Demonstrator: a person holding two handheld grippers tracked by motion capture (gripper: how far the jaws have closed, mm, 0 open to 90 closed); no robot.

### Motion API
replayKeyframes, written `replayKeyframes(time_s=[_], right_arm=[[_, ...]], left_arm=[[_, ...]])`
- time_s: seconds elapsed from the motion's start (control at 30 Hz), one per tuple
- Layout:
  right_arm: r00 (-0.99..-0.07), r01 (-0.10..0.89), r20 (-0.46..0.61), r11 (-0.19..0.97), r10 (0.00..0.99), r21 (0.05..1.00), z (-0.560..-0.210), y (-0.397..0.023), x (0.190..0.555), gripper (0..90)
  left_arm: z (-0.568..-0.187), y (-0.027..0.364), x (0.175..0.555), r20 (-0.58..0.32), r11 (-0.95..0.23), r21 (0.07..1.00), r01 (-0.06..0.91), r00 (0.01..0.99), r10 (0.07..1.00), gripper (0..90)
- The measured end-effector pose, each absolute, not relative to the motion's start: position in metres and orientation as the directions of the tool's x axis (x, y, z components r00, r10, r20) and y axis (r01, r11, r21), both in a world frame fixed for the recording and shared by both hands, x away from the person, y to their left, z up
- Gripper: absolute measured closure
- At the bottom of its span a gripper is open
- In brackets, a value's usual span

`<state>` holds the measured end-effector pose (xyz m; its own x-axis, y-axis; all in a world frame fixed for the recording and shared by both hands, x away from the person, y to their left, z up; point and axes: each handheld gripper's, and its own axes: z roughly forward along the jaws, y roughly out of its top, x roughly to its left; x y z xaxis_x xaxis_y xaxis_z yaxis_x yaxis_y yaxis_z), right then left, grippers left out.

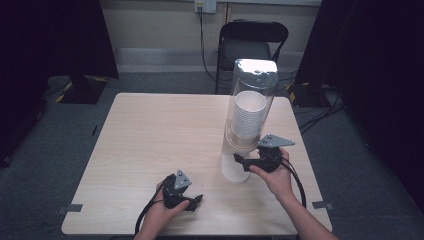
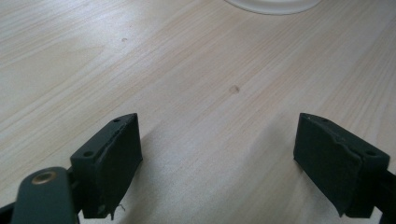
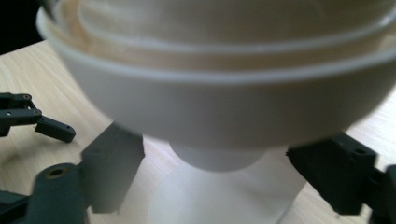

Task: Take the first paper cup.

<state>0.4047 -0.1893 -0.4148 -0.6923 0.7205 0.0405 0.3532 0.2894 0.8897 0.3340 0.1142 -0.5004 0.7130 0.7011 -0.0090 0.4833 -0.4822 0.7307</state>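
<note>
A tall clear cup dispenser point(image 1: 250, 100) stands on the wooden table point(image 1: 150, 130), right of the middle, with a stack of white paper cups point(image 1: 246, 117) inside it and a white foot point(image 1: 234, 171). My right gripper point(image 1: 240, 159) is level with the dispenser's lower end. In the right gripper view its jaws point(image 3: 215, 177) stand on either side of the bottom cup's base point(image 3: 219, 158), which pokes out under the white collar point(image 3: 224, 107); gaps show on both sides. My left gripper point(image 1: 196, 201) rests near the table's front edge, open point(image 2: 217, 158) over bare wood.
The dispenser's white foot point(image 2: 273, 4) shows at the top edge of the left gripper view. A black folding chair point(image 1: 252, 42) stands behind the table. Dark screens flank the room at left and right. Cables run across the grey carpet at the right.
</note>
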Motion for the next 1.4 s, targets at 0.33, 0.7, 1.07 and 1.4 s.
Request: replayKeyframes(time_s=[0.33,0.7,1.07,1.4], right_arm=[[-0.692,0.353,0.076,0.244,0.718,0.903,-0.416,-0.184,0.413,33.4],[-0.692,0.291,0.017,0.258,0.721,0.921,-0.423,-0.185,0.409,35.7],[-0.689,0.267,0.001,0.253,0.724,0.93,-0.428,-0.184,0.407,36.3],[-0.693,0.262,-0.007,0.261,0.72,0.929,-0.429,-0.185,0.406,36.5]], left_arm=[[-0.5,0.114,0.334,-0.009,-0.482,0.73,0.483,0.713,0.701,14.7],[-0.5,0.114,0.334,-0.009,-0.482,0.731,0.483,0.713,0.701,14.7],[-0.5,0.114,0.334,-0.008,-0.483,0.73,0.483,0.713,0.701,14.7],[-0.5,0.114,0.334,-0.009,-0.483,0.73,0.483,0.713,0.701,14.7]])
